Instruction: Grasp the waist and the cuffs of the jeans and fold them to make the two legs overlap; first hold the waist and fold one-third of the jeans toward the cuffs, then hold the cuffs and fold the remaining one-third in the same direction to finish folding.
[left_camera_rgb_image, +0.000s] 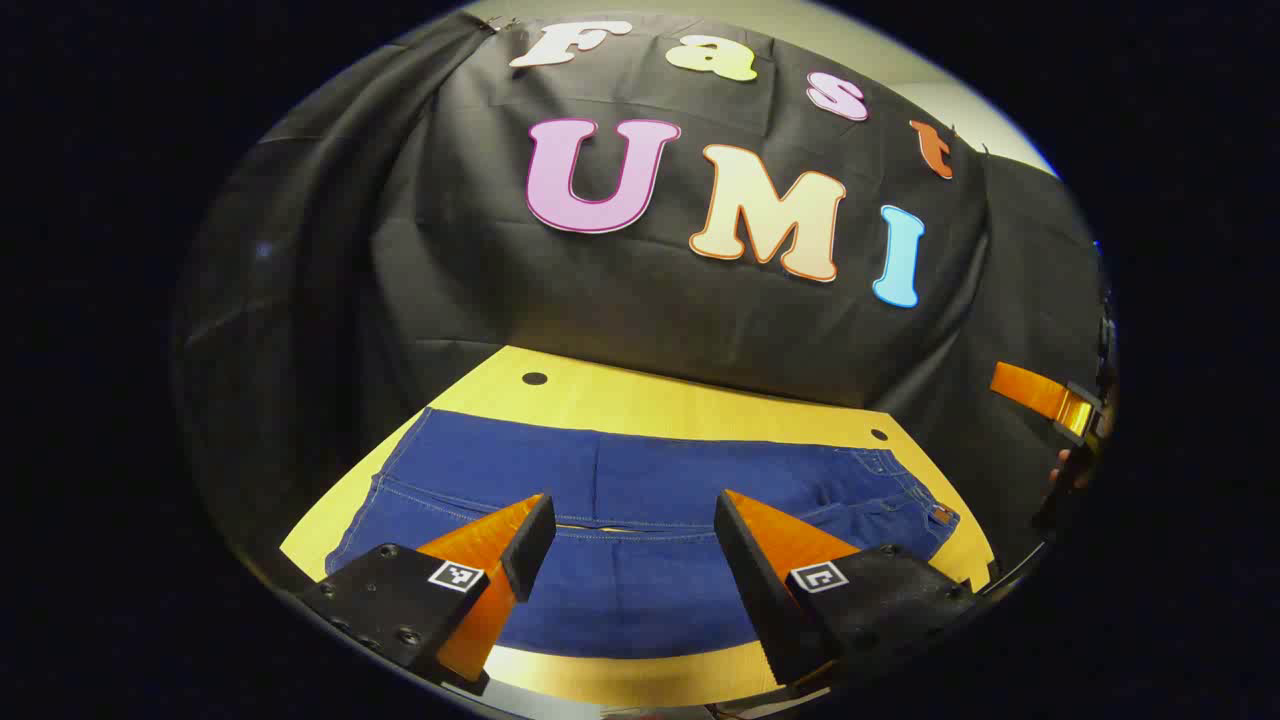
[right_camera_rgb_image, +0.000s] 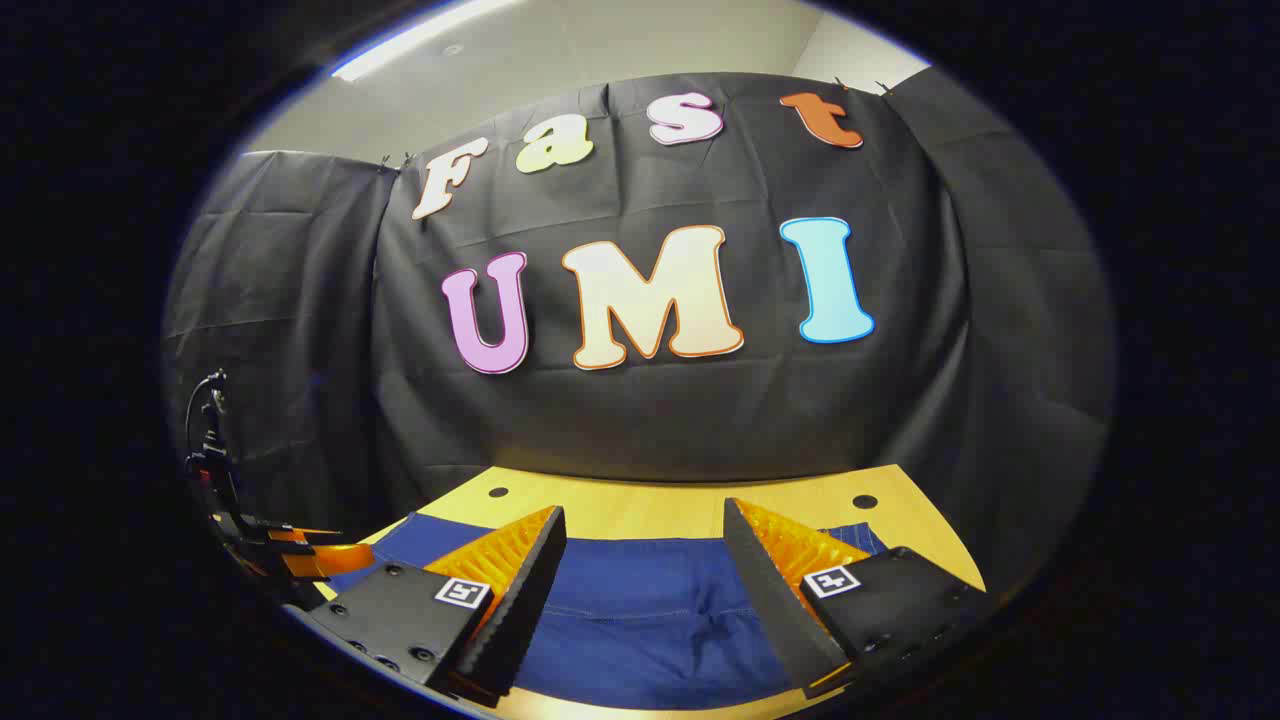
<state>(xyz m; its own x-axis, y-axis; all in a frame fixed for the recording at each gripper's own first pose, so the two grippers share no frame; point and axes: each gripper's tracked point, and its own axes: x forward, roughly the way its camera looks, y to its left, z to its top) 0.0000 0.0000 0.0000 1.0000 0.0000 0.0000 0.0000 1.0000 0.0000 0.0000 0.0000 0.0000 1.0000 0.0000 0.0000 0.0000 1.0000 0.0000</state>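
We see the table (left_camera_rgb_image: 640, 395) first: a smooth, pale yellow wooden top with small round dark holes near its far corners, standing against the creased black cloth wall. On it lie the jeans (left_camera_rgb_image: 640, 470), dark blue denim with lighter stitched seams, spread flat and reaching nearly from one side edge of the table to the other. In the left gripper view the waist end with its belt loops and a small tan patch sits at the right; the opposite end runs out toward the left corner.

The left hand-held gripper (left_camera_rgb_image: 635, 525) hangs above the near middle of the jeans, its two wedge-shaped fingers spread wide and holding nothing; denim shows plainly in the gap between them. The right hand-held gripper (right_camera_rgb_image: 645, 540) also hangs over the jeans (right_camera_rgb_image: 640, 600), fingers spread apart and empty, their inner faces ribbed.

At the right edge of the left gripper view we glimpse the other hand-held gripper with the hand that holds it, cut off and dim. The near hem of the jeans is hidden behind the gripper bodies in the right gripper view.
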